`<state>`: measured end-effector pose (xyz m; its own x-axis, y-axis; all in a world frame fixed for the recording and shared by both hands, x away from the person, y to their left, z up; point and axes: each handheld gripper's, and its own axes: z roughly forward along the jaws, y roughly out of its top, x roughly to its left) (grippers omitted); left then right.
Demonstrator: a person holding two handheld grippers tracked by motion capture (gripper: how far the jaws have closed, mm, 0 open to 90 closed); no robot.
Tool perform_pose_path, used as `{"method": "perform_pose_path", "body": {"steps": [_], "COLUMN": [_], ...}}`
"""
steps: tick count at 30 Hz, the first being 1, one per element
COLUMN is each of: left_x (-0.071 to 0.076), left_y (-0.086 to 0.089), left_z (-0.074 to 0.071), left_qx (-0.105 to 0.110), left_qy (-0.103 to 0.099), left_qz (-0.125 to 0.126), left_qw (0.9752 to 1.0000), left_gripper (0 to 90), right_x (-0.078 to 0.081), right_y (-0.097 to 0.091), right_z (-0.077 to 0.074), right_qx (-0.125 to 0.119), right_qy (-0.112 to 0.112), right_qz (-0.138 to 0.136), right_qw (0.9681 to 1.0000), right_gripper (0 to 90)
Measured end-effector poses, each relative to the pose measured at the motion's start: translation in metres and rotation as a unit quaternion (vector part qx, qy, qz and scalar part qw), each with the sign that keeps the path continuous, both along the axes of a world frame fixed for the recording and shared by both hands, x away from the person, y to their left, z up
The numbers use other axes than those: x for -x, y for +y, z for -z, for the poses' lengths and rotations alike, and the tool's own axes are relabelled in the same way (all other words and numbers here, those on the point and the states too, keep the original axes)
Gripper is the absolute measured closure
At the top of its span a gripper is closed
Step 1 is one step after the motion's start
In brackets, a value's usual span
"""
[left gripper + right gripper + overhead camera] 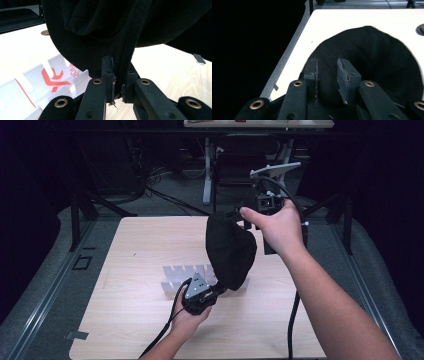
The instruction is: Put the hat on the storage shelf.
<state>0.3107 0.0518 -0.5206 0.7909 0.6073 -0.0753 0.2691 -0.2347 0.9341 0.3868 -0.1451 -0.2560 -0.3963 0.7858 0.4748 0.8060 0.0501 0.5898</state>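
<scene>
Black cap (231,251) hangs limp and rounded — left gripper (214,291) clamps its strap, right gripper (328,75) parted.

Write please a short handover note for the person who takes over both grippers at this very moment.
Left gripper: shut on a strap-like edge of the black cloth item, at its low end.
Right gripper: jaws apart, cloth between them, but the pads do not press on it.
Things: the cloth item hangs above the wooden table, over the white slotted rack, which lies flat on the table.
Done: cloth lifted off the table.
Left: probably regrip with the right gripper, then place the cloth; where it goes I cannot tell.
</scene>
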Motion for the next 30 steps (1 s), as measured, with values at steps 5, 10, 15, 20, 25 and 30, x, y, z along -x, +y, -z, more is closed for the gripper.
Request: {"method": "perform_pose_path", "body": {"steps": [5,10,15,20,25,30], "left_x": [-0.001,0.001,-0.001,-0.003,-0.004,0.0], "left_y": [0.004,0.006,0.011,0.02,0.021,0.016], "left_z": [0.002,0.007,0.009,0.012,0.01,0.011], "left_qx": [0.019,0.034,0.065,0.108,0.114,0.051], "left_qy": [0.014,0.021,0.042,0.067,0.068,0.018], "left_qz": [-0.005,-0.014,-0.022,-0.034,-0.04,-0.032], "left_qw": [0.9997,0.9991,0.9968,0.9913,0.9903,0.998], "left_gripper": [83.9,83.8,83.7,83.8,84.0,84.1], "right_x": [0.008,0.015,0.018,0.021,0.023,0.022], "right_y": [-0.015,-0.033,-0.045,-0.059,-0.064,-0.069], "right_z": [-0.005,-0.008,-0.007,-0.002,0.002,0.004], "right_qx": [-0.005,-0.006,-0.004,-0.001,-0.004,-0.008], "right_qy": [-0.005,-0.009,-0.006,0.0,0.003,0.005], "right_qz": [0.006,0.014,0.021,0.028,0.032,0.034], "right_qw": [1.0,0.9998,0.9997,0.9996,0.9995,0.9994], "right_gripper": [69.2,69.2,69.4,69.6,69.6,69.6]}}
